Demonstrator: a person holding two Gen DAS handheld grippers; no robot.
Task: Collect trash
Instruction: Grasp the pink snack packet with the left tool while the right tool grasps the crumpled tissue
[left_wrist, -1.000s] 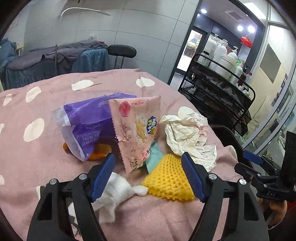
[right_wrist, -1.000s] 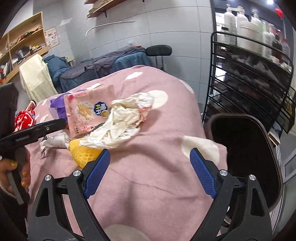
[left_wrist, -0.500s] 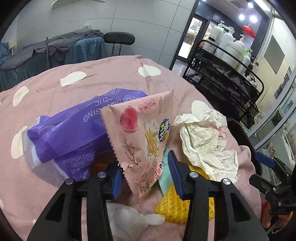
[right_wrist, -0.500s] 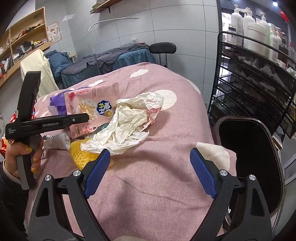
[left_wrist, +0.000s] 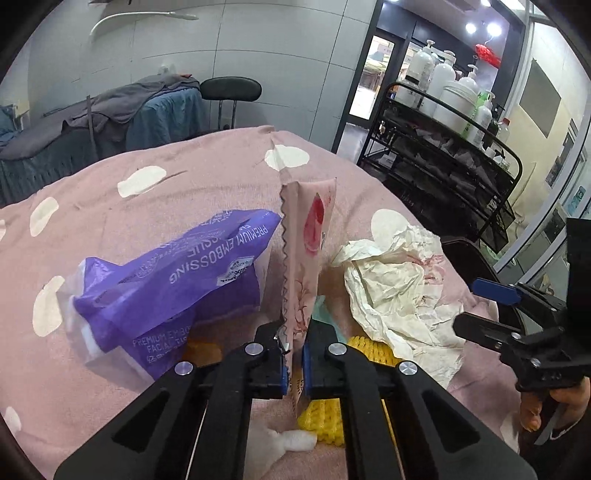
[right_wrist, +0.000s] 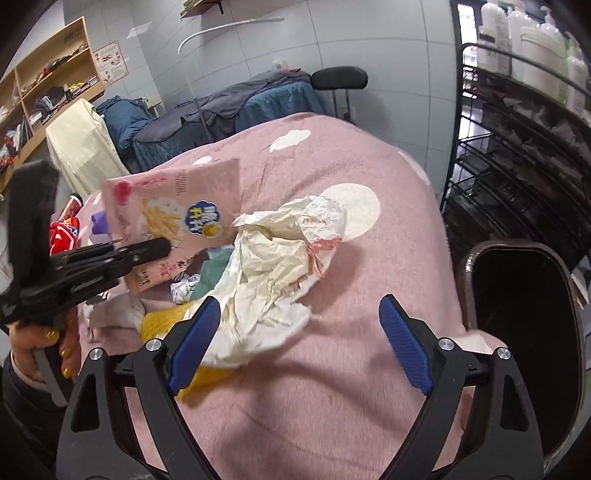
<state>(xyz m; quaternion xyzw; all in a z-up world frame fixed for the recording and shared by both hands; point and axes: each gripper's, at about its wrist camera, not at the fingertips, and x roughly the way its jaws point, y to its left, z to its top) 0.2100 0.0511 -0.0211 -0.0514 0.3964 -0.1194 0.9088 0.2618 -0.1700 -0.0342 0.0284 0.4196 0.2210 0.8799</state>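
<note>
My left gripper (left_wrist: 293, 363) is shut on the lower edge of a pink snack bag (left_wrist: 308, 243) and holds it upright above the pink bed cover; the bag also shows in the right wrist view (right_wrist: 177, 218). A purple tissue pack (left_wrist: 173, 280) lies left of it. Crumpled white paper (left_wrist: 399, 284) lies to the right, and also shows in the right wrist view (right_wrist: 273, 266). A yellow foam net (left_wrist: 325, 417) and white tissue (left_wrist: 280, 443) lie under the left gripper. My right gripper (right_wrist: 299, 343) is open, its left finger over the paper's near edge.
A dark trash bin (right_wrist: 524, 332) stands off the bed's right edge. A black wire rack (left_wrist: 443, 155) with bottles stands beyond it. A red item (right_wrist: 62, 232) lies at the far left of the bed. A stool and a draped bed stand behind.
My left gripper closed on the pink snack bag and lifted it on edge. My right gripper moved forward and left toward the crumpled paper, still open.
</note>
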